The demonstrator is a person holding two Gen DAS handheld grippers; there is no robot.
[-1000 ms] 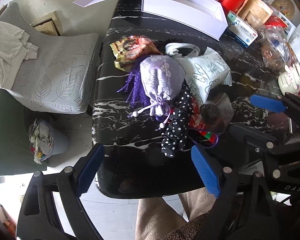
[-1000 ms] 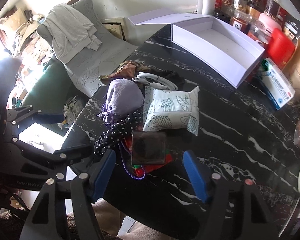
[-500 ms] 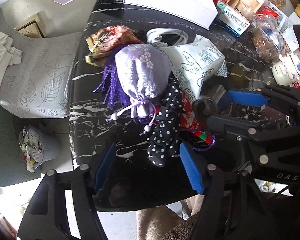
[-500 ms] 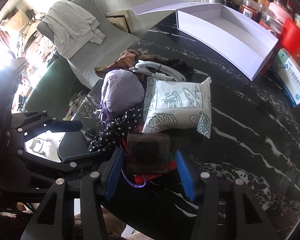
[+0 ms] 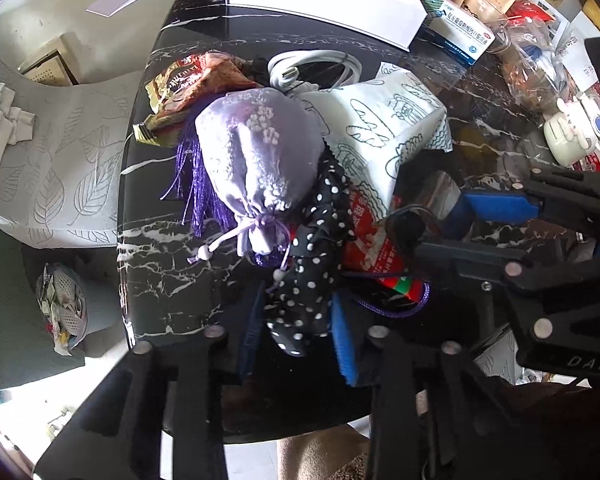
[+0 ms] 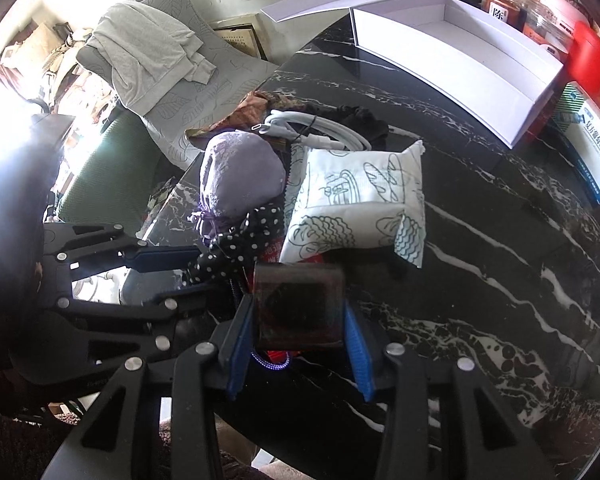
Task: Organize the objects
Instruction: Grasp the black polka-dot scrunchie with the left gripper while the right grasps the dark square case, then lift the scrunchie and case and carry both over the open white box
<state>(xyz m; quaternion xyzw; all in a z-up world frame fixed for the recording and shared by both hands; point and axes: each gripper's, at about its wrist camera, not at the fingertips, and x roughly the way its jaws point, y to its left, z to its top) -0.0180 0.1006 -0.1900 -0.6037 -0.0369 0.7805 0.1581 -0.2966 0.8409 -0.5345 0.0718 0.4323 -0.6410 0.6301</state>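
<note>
Dark square container (image 6: 300, 306) sits clamped between the blue pads of the right gripper (image 6: 298, 344), which reaches in low over the near edge of the black marble table (image 6: 480, 264). Left gripper (image 5: 296, 340) comes in level beside it with its jaws closing around the end of the polka-dot cloth (image 5: 308, 276), though whether they press it I cannot tell. Just beyond both lie the purple drawstring pouch (image 5: 256, 160) and the printed tissue pack (image 6: 356, 204), with the open white box (image 6: 460, 60) farther off.
</note>
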